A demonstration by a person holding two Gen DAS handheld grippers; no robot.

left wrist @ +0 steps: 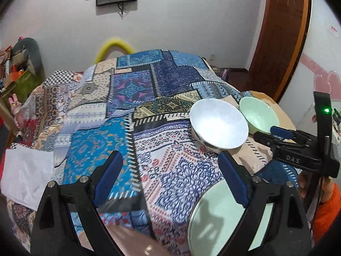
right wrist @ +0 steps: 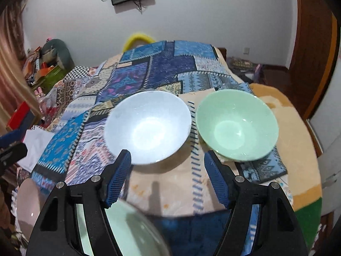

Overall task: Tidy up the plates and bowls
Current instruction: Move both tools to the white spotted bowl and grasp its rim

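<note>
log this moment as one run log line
left gripper open, empty | right gripper open, empty | white bowl beside green bowl | green plate nearest

Hidden, cropped and blurred parts

The green plate [left wrist: 213, 219] runs off the left wrist view's bottom edge, partly behind the left gripper's right finger [left wrist: 232, 179]. In the right wrist view a pink plate [right wrist: 27, 204] at the table's [right wrist: 302, 149] near left edge is cut by the finger frame. The white bowl's [left wrist: 219, 123] outside pattern is barely visible, its motif unreadable.
</note>
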